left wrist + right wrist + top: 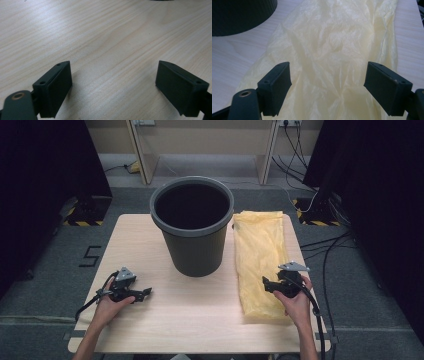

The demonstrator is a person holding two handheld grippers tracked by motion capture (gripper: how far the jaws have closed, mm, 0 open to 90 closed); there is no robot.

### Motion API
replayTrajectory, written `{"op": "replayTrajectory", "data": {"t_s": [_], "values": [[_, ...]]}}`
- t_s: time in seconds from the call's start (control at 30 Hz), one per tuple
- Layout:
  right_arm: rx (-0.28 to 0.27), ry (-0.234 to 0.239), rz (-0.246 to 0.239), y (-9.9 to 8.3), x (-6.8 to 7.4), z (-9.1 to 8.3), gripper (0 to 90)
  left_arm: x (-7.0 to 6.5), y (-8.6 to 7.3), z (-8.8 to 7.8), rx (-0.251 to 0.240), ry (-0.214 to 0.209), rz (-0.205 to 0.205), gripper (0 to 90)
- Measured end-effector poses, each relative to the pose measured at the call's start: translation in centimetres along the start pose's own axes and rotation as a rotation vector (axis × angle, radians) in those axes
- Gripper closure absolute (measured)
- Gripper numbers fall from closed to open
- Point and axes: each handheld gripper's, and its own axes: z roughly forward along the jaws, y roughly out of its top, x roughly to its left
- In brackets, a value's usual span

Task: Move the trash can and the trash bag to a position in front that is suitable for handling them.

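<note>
A dark grey plastic bin (192,223) stands upright at the back middle of the wooden table (150,315). To its right lies a flat yellow plastic bag (259,260), stretched from back to front. My right gripper (268,285) hovers over the bag's near part, jaws wide apart, with the bag (332,50) spread below them and nothing gripped. My left gripper (145,294) rests low at the front left, open over bare wood (110,50). The bin's wall (239,15) shows at the upper left of the right gripper view.
Cables run over the grey floor at the right of the table and behind it. Black curtains hang on both sides. A wooden frame stands beyond the bin.
</note>
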Motion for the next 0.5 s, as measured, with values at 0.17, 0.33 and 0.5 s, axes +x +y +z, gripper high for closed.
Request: {"op": "replayTrajectory", "data": {"t_s": [0.17, 0.33, 0.5], "values": [[-0.008, -0.001, 0.014, -1.5, -0.2, -1.5, 21.4, 0.0, 0.0, 0.0, 0.000, 0.000, 0.000, 12.7], [0.007, -0.001, 0.032, -3.3, -0.2, -2.5, 21.4, 0.0, 0.0, 0.0, 0.000, 0.000, 0.000, 12.6], [0.007, -0.003, 0.029, -4.2, 0.0, -3.3, 21.4, 0.0, 0.1, 0.1, 0.003, 0.000, 0.000, 11.8]]}}
